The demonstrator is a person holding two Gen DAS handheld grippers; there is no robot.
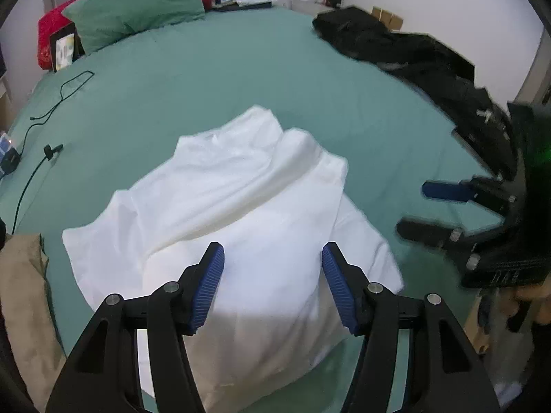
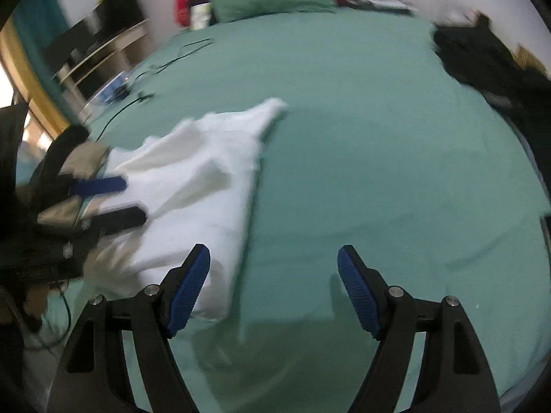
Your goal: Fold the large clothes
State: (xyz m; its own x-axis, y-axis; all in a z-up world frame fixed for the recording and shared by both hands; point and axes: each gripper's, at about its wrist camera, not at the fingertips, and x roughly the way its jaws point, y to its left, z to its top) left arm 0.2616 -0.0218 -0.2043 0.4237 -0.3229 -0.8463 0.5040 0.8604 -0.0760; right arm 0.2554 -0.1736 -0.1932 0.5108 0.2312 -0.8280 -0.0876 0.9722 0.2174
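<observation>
On the green bed sheet (image 1: 241, 69), near its front edge, lies the white garment (image 1: 234, 199) in a loose, partly folded heap — its long axis runs from the near edge away toward the green pillow (image 1: 137, 7), ending in a narrow tip. The left gripper (image 1: 273, 287) hangs directly over the near end of the cloth, its blue pads spread apart with nothing pinched between them. The right gripper (image 2: 273, 287) is also released and holds nothing; it looks down on bare sheet, with the garment lying to its left side, just past its left pad. So the left hand is the nearer one, in my judgement. The right wrist view is blurred — folds and edges there are hard to read. A black garment (image 1: 413, 55) lies well apart at the far right, and what kind it is I cannot tell.
</observation>
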